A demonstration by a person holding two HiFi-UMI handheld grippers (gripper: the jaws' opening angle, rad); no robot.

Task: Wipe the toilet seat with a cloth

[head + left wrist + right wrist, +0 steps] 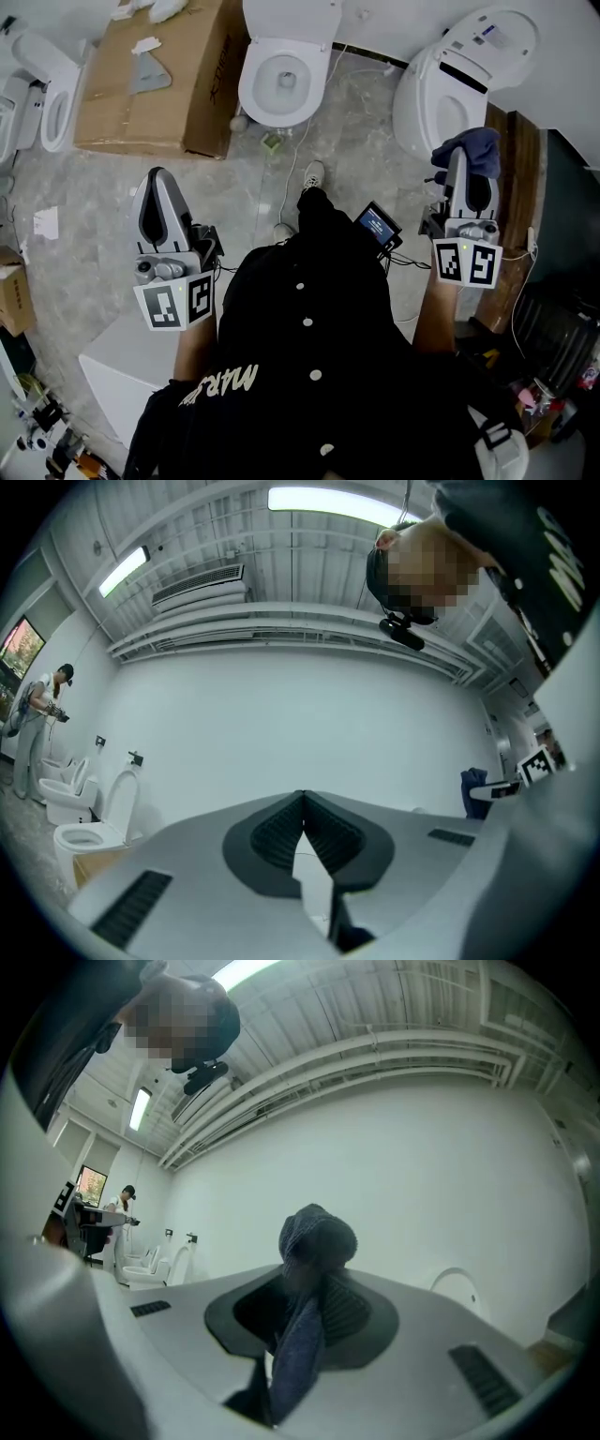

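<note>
right gripper (314,1277) jaws grasp cloth (317,1234), left gripper (302,797) clenched empty; ceiling (309,546) shows only in gripper views.

A big cardboard box (155,80) lies on the marbled floor (94,197) ahead of the left gripper (158,178), with white scraps on top. A white block (117,370) sits low behind that gripper. Between the two grippers, nearer the right gripper (461,161), a small lit screen (377,225) shows. A thin cable (292,159) trails ahead of it. A dark wooden panel (521,178) stands just right of the right gripper. Far off to the left, another person (39,719) stands by the wall.
</note>
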